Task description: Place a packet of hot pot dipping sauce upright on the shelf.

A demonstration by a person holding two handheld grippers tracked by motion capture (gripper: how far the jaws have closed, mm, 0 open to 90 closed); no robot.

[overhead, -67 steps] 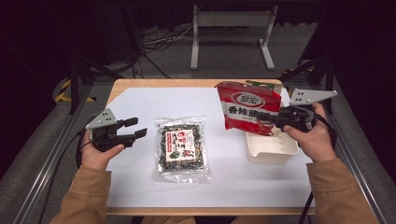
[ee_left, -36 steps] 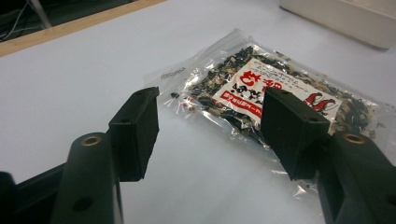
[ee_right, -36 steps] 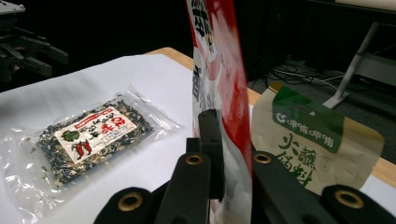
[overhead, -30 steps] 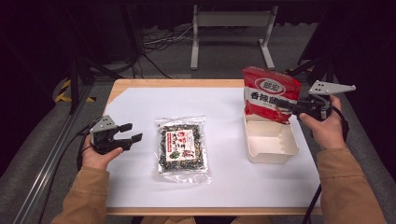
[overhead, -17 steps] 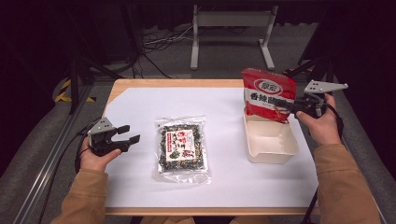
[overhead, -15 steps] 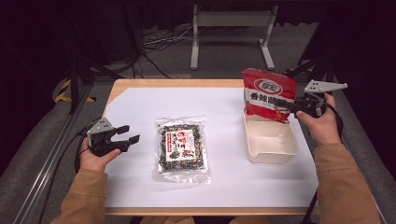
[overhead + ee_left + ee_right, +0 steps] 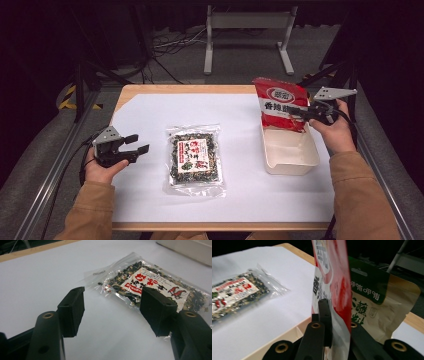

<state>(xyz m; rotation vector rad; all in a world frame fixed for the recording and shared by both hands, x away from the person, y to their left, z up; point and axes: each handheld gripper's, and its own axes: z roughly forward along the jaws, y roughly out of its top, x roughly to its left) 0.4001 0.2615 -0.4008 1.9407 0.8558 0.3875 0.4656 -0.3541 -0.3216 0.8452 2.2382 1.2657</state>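
- Far left: bare grey floor and a metal rail (image 7: 47,175) beside the wooden table edge (image 7: 120,100); white paper sheet (image 7: 240,195) stopping just short of the wood on the left and far sides.
- Left gripper (image 7: 134,150) held low over the sheet's left part, jaws wide apart with nothing between them; in the left gripper view just white paper between the black pads (image 7: 72,311).
- Open white room between that gripper and the clear plastic packet of dark dried mix with a red-and-white label (image 7: 194,159), lying flat near the sheet's middle, apart from both grippers.
- Broad bare strip of paper between that packet and the cream rectangular plastic tray (image 7: 291,167), at the sheet's right side, its long side running away from the person.
- Red foil snack bag with white lettering (image 7: 281,102) upright over the tray's far end, lower edge at or just inside the rim; actual contact with the tray impossible to tell.
- Right gripper (image 7: 306,114) clamped tight on that bag's side edge, jaws pinching thin foil in the right gripper view.
- Behind the red bag there, a tan-and-green pouch (image 7: 377,305).
- Tray interior toward the person pale and bare.
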